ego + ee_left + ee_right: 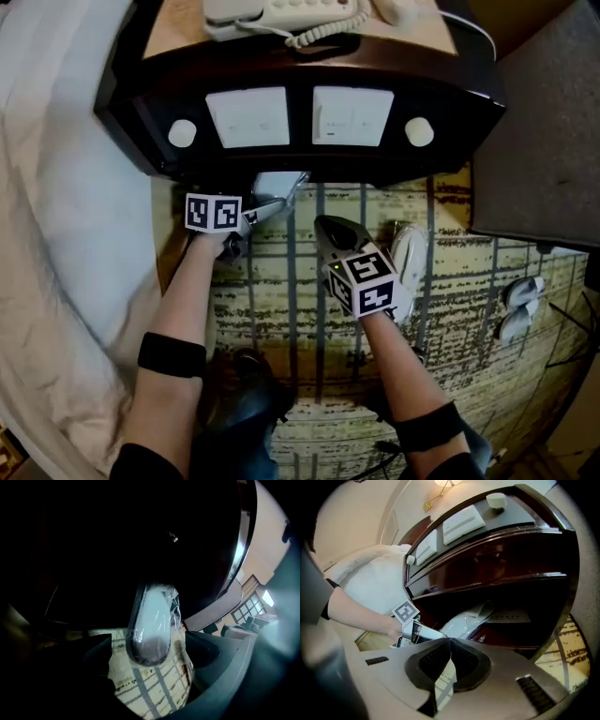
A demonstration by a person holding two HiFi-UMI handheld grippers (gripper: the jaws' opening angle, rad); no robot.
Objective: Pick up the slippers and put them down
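Note:
A slipper wrapped in clear plastic (279, 187) lies in the dark space under the nightstand, its end sticking out over the patterned carpet. My left gripper (267, 208) is right at that end. In the left gripper view the slipper (151, 620) lies between the wide-apart jaws of the left gripper (151, 645), and the pads do not press on it. My right gripper (333, 228) hangs just right of it, shut and empty; its tips (449, 641) meet, with the wrapped slipper (464, 620) beyond them. A second white slipper (410, 258) lies on the carpet beside the right gripper.
The dark wooden nightstand (300, 159) overhangs the spot and carries a white telephone (281, 14). White bedding (56, 234) fills the left side. Two small white things (520, 305) lie on the carpet at the right. The person's dark shoes (248, 394) stand below.

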